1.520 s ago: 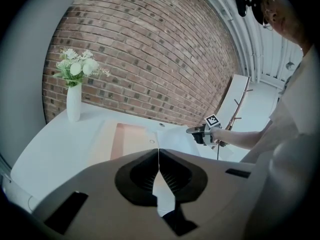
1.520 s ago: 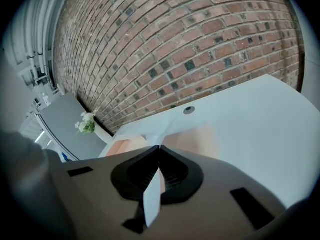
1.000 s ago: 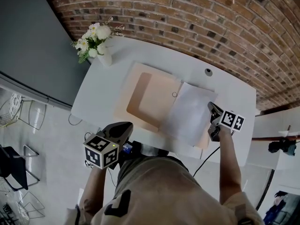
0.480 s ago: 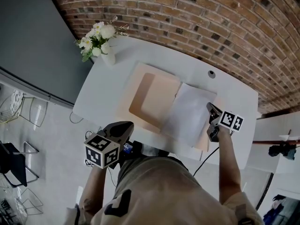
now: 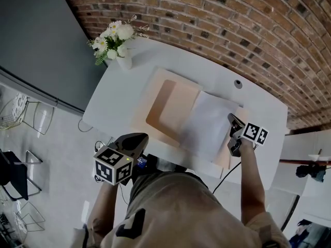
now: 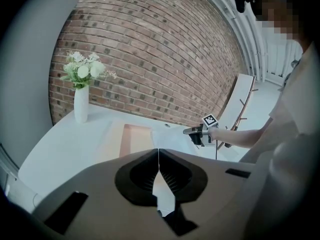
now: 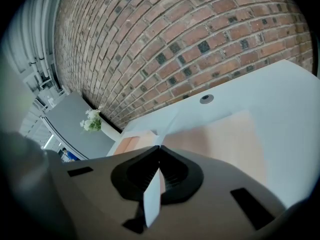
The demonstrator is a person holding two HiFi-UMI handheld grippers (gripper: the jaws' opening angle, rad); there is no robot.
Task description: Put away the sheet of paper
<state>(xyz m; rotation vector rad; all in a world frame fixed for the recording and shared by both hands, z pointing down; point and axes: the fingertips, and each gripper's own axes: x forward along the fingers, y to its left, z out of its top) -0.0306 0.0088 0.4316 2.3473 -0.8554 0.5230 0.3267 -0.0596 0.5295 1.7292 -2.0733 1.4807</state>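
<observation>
My right gripper [image 5: 231,134] is clamped on the right edge of the sheet of paper [image 5: 209,125]. The sheet lies over the right half of the open folder [image 5: 170,105] on the white table [image 5: 116,94], with the clamped edge lifted a little. My left gripper [image 5: 135,139] hangs off the near edge of the table, jaws together on nothing.

The pinch is only at the margin, so I judge that a quick pull could slip or tear the sheet. Pushing it left could buckle or crease it. Nothing pins the folder, so it may slide with the sheet.

Against the earlier frames almost nothing differs. The head camera has shifted slightly, so the vase of flowers [image 5: 124,61] sits lower in the picture. Both grippers and the sheet keep their places.
</observation>
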